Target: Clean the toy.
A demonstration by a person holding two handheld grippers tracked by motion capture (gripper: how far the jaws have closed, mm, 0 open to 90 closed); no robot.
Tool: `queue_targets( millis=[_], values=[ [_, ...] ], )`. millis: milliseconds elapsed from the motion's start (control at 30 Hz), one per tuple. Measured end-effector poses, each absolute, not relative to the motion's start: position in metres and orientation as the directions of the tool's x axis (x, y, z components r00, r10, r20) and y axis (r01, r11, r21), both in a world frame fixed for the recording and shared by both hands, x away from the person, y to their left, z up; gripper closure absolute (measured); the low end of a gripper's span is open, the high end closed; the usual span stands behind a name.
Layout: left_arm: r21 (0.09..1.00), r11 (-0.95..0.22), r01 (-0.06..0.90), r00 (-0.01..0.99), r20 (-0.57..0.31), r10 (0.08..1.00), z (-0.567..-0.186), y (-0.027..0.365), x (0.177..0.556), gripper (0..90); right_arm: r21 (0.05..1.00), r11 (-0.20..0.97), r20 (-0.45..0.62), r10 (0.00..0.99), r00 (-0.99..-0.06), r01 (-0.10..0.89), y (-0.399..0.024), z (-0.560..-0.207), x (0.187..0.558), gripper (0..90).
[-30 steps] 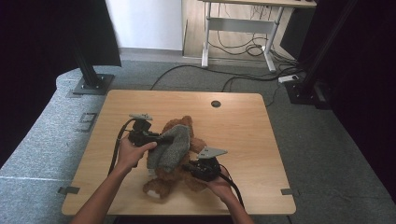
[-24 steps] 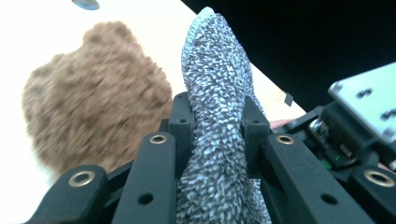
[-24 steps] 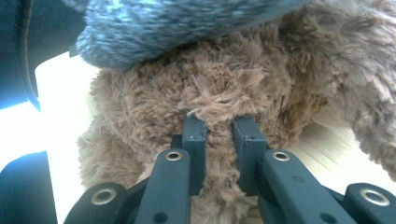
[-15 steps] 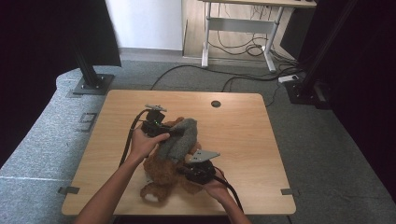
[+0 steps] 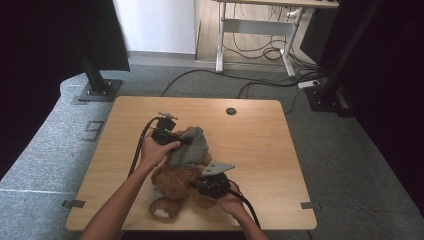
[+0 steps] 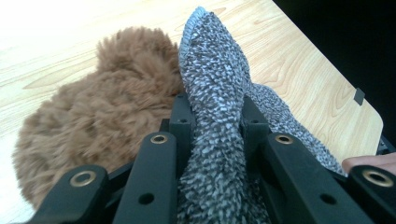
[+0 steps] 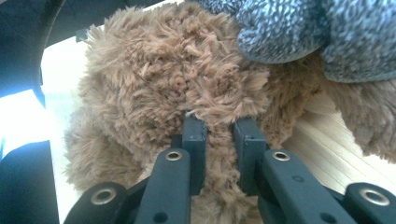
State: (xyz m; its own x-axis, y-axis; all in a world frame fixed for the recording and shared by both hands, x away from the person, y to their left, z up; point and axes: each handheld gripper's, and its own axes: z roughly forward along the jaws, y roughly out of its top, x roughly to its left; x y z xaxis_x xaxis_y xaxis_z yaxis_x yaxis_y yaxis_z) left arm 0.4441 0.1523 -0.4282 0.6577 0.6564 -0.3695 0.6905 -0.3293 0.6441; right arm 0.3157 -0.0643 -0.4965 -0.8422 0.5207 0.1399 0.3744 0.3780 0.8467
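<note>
Left claw (image 6: 212, 121) clamps grey cloth (image 6: 215, 79) | right claw (image 7: 218, 135) pinches teddy fur (image 7: 177, 79) | table (image 5: 260, 135)

A light wooden tabletop with rounded corners (image 5: 260, 135) is set on grey carpeted flooring (image 5: 350, 150). Black curtains (image 5: 45, 60) are hung at left and right. A white-framed desk (image 5: 255, 30) is placed against the pale far wall (image 5: 160, 25), with black cables (image 5: 260, 82) trailed beneath.

Both tongs clamped — left tongs (image 5: 186, 140) forward, right tongs (image 5: 192, 183) nearer.
</note>
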Motion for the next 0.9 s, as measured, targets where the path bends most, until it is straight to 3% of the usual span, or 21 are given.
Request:
queue_targets(
  millis=[400,567,700,900],
  values=[
    [0.669,-0.301,0.680,0.645,-0.350,0.679,-0.419,0.177,0.437,72.2,0.842,0.369,0.153,0.537,-0.829,0.394,-0.065,-0.498,0.317,77.7],
    [0.681,-0.273,0.679,0.651,-0.387,0.653,-0.412,0.181,0.429,72.2,0.843,0.364,0.156,0.540,-0.827,0.397,-0.064,-0.499,0.318,77.7],
    [0.701,-0.307,0.644,0.715,-0.407,0.569,-0.404,0.159,0.414,72.2,0.843,0.366,0.151,0.542,-0.827,0.394,-0.062,-0.499,0.318,77.6],
    [0.660,-0.425,0.620,0.762,-0.375,0.528,-0.412,0.114,0.402,72.2,0.844,0.366,0.148,0.544,-0.826,0.392,-0.061,-0.499,0.317,77.5]
  ],
)
